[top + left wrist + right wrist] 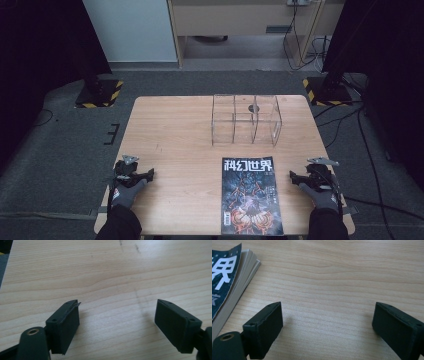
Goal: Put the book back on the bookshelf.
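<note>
I see the magazine (251, 195) lying flat at the table's (175, 130) near edge, just beside my right gripper (296, 179). Both it and my left gripper (148, 174) rest gaping, nothing between the jaws. The left one sits well apart from the magazine.

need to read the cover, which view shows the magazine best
The high view: the whole magazine lies flat there, its cover and title facing up. The right gripper view catches just one corner and the page edges; the left gripper view looks at bare table.
</note>
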`<state>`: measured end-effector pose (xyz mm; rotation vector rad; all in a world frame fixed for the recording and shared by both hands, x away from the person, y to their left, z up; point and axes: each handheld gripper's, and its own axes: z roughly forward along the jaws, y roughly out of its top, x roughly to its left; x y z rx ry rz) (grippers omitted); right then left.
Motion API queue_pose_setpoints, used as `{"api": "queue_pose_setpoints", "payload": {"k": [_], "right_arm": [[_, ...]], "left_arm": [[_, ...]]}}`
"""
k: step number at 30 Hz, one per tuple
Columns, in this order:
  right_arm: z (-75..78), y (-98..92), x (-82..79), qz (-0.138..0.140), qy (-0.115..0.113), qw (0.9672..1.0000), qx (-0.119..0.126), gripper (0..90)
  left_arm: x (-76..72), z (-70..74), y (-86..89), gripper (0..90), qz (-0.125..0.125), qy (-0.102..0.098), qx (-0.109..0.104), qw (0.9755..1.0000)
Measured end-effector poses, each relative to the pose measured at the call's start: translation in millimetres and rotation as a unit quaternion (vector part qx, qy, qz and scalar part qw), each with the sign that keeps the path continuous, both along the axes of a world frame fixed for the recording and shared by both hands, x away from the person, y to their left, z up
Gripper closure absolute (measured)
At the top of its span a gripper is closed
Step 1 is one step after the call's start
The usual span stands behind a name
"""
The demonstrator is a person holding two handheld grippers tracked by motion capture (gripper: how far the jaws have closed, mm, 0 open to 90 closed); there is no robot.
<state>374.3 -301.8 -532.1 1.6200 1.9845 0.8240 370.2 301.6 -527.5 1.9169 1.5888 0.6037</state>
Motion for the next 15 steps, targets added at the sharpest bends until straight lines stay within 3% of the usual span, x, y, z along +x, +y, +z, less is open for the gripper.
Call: {"api": "queue_pose_setpoints", "payload": {"k": [3,6,7,15], "right_arm": [[3.2,-1.3,-1.7,-0.003,-0.006,0.9999,0.008,12.9],[12.5,-0.7,-6.5,-0.006,-0.021,0.9989,0.041,14.5],[12.5,-0.7,-6.5,-0.006,-0.021,0.9989,0.041,14.5],[26.3,7.2,-16.4,0.020,-0.040,0.9960,0.078,16.2]], "left_arm": [[-2.6,6.2,-2.2,21.4,-0.001,-0.014,-0.022,0.9997],[-5.2,10.8,-5.2,23.2,-0.005,-0.021,-0.031,0.9993],[-5.9,11.8,-6.4,23.2,-0.007,-0.023,-0.037,0.9990],[-12.2,21.3,-23.1,24.3,-0.038,-0.040,-0.060,0.9966]]}}
